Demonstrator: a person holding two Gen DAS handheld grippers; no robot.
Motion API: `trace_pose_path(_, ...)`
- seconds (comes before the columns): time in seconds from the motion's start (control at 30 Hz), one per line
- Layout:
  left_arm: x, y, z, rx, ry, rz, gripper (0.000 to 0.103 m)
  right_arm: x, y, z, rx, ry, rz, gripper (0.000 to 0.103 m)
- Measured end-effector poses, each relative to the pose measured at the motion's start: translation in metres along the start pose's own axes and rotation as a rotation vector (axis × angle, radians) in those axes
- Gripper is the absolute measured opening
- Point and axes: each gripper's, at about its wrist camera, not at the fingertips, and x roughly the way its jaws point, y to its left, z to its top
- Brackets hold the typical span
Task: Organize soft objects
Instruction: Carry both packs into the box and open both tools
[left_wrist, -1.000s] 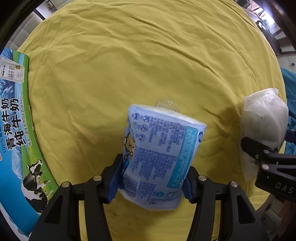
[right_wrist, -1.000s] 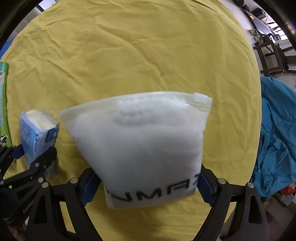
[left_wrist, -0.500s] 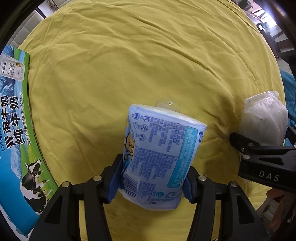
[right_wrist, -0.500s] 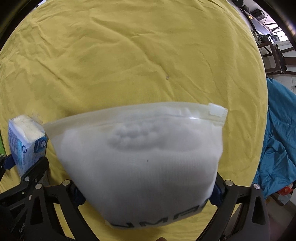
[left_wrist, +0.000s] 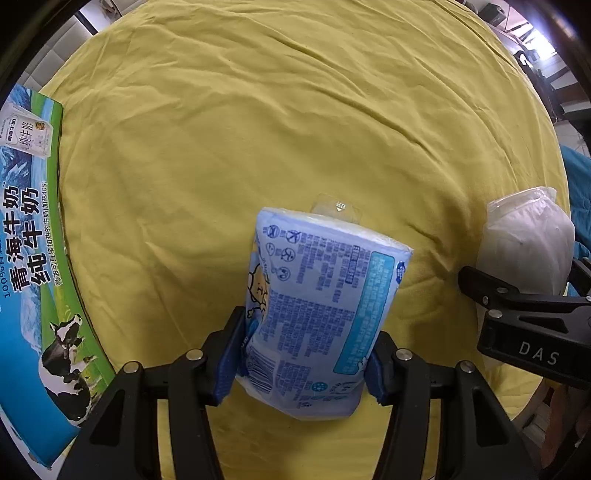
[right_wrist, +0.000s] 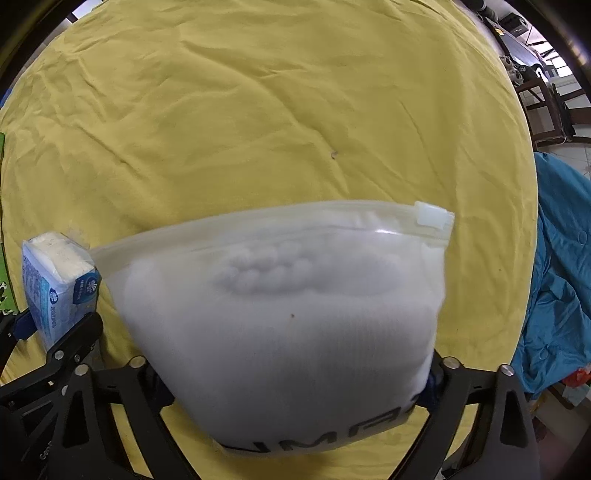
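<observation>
My left gripper is shut on a blue printed tissue pack and holds it above the yellow cloth. My right gripper is shut on a white zip bag of soft fabric, which fills the lower half of the right wrist view. The zip bag also shows at the right edge of the left wrist view, held by the black right gripper. The tissue pack shows at the left of the right wrist view.
A blue and green milk carton box lies along the left edge of the cloth. Blue fabric hangs beyond the cloth's right edge. Chairs and floor show at the far right.
The right gripper has moved forward and down with the zip bag, which now looms larger. The left gripper has shifted slightly, still holding the tissue pack.
</observation>
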Motion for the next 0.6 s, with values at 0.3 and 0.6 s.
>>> trace_pose_path(0.3,0.0,0.0,0.0,0.0,0.0,-0.003,0.053,-0.009,-0.004,-0.009,-0.017,0.024,-0.005,0.093)
trace_pose_path(0.6,-0.001,0.0,0.0,-0.005,-0.002,-0.013,0.052,-0.024,-0.018,-0.016,0.012,-0.032,0.028,0.079)
